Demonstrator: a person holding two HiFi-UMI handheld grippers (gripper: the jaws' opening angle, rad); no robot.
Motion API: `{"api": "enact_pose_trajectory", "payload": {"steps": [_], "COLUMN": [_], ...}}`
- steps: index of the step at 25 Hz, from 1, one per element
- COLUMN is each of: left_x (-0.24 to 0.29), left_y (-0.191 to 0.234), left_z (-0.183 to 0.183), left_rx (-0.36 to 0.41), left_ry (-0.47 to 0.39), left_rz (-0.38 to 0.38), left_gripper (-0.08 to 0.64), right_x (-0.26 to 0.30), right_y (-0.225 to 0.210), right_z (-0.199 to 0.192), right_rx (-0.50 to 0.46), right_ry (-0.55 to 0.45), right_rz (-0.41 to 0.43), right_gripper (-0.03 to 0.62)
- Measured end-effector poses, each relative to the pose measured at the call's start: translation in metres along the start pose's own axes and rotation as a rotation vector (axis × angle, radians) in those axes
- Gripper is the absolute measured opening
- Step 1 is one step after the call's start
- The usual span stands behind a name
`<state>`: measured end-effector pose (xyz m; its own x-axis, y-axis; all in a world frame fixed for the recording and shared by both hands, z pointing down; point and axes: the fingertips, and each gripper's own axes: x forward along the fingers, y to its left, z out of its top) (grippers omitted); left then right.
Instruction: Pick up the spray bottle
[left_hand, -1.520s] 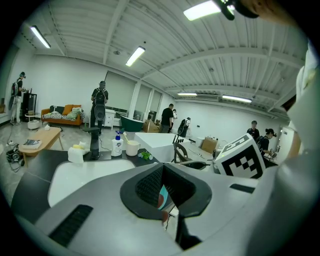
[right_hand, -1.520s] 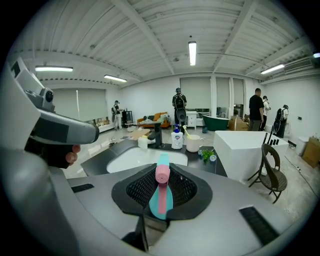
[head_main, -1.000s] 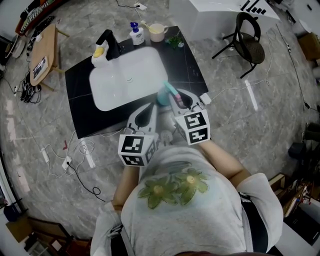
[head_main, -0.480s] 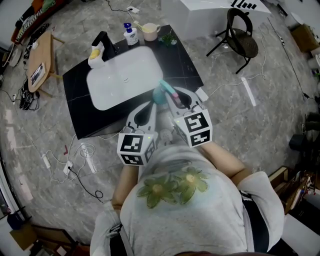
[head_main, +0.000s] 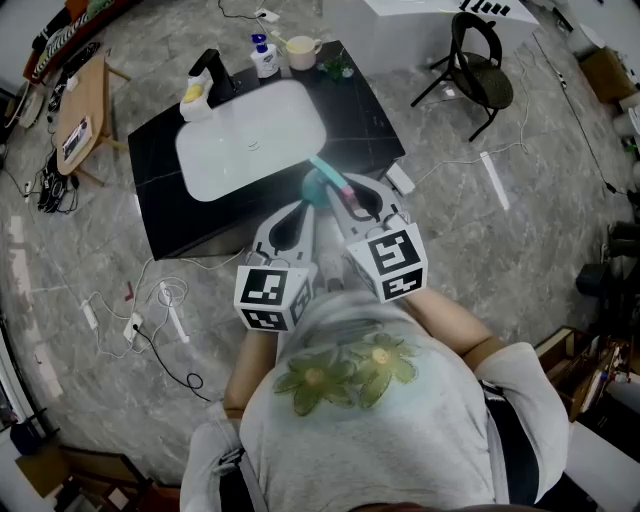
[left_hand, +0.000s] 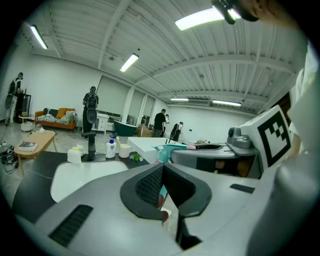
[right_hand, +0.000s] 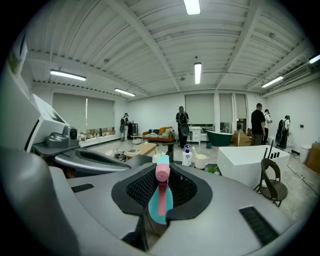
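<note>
The spray bottle (head_main: 322, 183) is teal with a pink nozzle and hangs in the air in front of the black counter's near edge. My right gripper (head_main: 336, 197) is shut on it; in the right gripper view the bottle (right_hand: 161, 196) stands upright between the black pads, nozzle toward the camera. My left gripper (head_main: 298, 215) sits just left of it, jaws together with nothing held. In the left gripper view the bottle's teal head (left_hand: 164, 150) shows beyond the closed jaws of my left gripper (left_hand: 161, 169).
A black counter (head_main: 160, 210) holds a white basin (head_main: 250, 140), a black faucet (head_main: 210, 70), a soap bottle (head_main: 262, 55), a cup (head_main: 302, 47) and a small plant (head_main: 335, 68). A chair (head_main: 485, 70) stands right, a wooden side table (head_main: 80, 115) left. Cables (head_main: 150, 310) lie on the floor.
Both grippers have drawn back and up from the counter, the right one carrying the spray bottle with it. The counter now sits farther away in the head view.
</note>
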<state>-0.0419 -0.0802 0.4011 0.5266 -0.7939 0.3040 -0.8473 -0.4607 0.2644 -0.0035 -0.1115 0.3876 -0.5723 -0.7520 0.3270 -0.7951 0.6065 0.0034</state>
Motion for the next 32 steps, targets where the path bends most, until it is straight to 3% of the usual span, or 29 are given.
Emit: {"api": "enact_pose_trajectory", "payload": {"steps": [19,32], "left_x": [-0.058,-0.078], "left_y": [-0.041,-0.064], "left_z": [-0.029,-0.040], "left_rx": [-0.020,-0.026], "left_ry": [-0.017,-0.023], "left_rz": [0.037,0.036], "left_gripper": [0.008,0.008], "right_x": [-0.062,-0.094], "right_y": [0.053,0.063], "right_z": [-0.011,-0.016], "right_rx": [-0.079,-0.084], "right_ry": [-0.018,-0.025], "right_rz": [0.058,0.054], "right_gripper": [0.071,0.071]}}
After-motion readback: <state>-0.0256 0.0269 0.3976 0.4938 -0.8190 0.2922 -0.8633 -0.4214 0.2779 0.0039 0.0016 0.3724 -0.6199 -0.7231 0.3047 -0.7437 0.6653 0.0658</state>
